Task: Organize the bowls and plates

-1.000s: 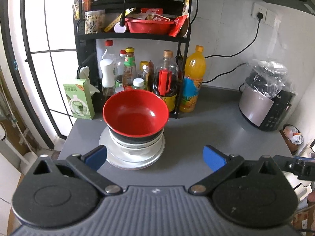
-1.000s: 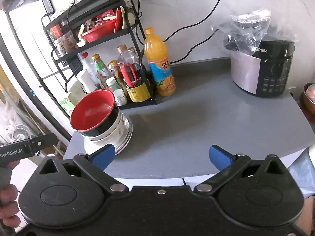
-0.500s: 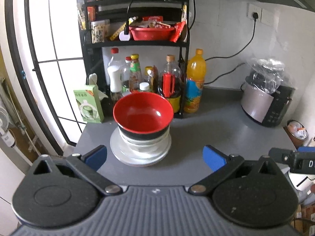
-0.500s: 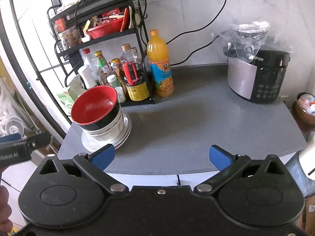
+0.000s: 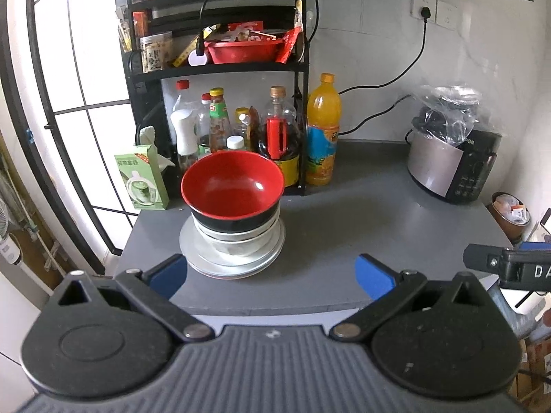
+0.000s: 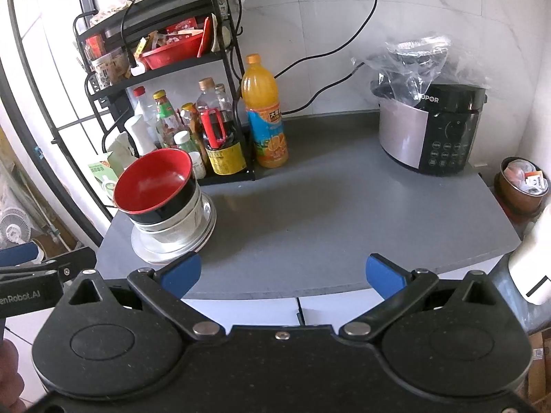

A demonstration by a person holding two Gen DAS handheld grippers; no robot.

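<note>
Now both hand-held grippers (image 5: 272,275) (image 6: 282,273) level, spread, facing bowl stack (image 5: 232,213).

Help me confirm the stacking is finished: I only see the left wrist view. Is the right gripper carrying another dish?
Observer: No. The right gripper is open, with nothing between its blue pads.
Operator: How does the stack look from that side?
Observer: The red bowl nests in a straight-walled metal bowl, which stands on the plates. The red rim looks slightly tilted, though the fisheye lens may cause that.
</note>
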